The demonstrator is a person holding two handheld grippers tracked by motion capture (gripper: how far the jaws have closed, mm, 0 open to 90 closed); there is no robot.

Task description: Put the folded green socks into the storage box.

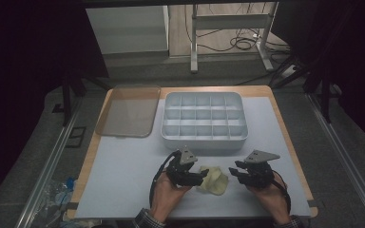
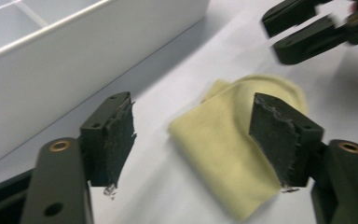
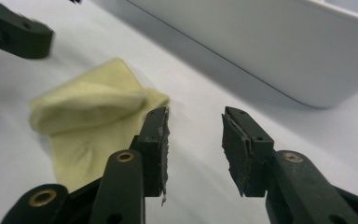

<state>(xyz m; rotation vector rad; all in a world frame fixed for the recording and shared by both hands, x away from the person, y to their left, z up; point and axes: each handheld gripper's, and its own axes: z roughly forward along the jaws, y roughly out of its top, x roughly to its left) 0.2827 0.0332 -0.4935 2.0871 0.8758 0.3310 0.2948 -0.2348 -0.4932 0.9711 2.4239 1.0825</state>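
Both hand-held black two-jaw grippers, left (image 1: 200, 175) and right (image 1: 233, 172), carry grey three-cornered top plates, brass-ringed screw holes, frayed dark pads (image 2: 120, 140), trailing black cables, above plaid cuffs (image 1: 145, 219).

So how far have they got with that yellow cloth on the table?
Partly there, it seems. The yellow cloth already lies folded over on the table, in front of the compartment box. Neither gripper holds it: the left gripper stands open above it, and the right gripper is open beside it. Any further folding, or putting it away, looks left to do.

Left hand-held gripper (image 2: 193, 140) jaws apart over yellow cloth (image 2: 228, 149); white tray (image 2: 74, 60) beside; cloth unclamped.
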